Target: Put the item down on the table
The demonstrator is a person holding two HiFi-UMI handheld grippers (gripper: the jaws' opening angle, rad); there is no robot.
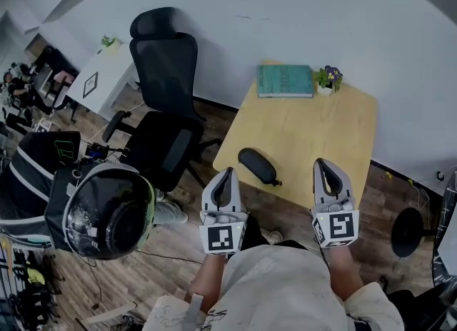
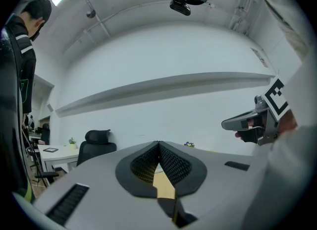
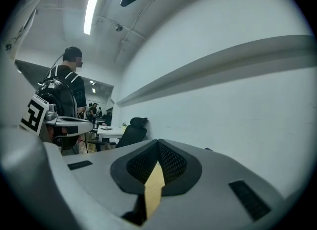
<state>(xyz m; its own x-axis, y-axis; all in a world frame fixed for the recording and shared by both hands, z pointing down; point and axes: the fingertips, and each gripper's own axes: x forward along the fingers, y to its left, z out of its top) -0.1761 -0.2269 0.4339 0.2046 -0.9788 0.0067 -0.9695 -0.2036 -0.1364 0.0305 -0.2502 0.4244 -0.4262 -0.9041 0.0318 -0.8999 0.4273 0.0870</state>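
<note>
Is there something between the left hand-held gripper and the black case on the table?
Nothing visible. The black case lies near the table's front edge, just right of the left hand-held gripper; book and plant sit far behind.

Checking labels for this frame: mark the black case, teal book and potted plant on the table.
black case (image 1: 257, 166): head view, middle of its top.
teal book (image 1: 285, 80): head view, centre of the cover.
potted plant (image 1: 329, 77): head view, on the foliage above the pot.
</note>
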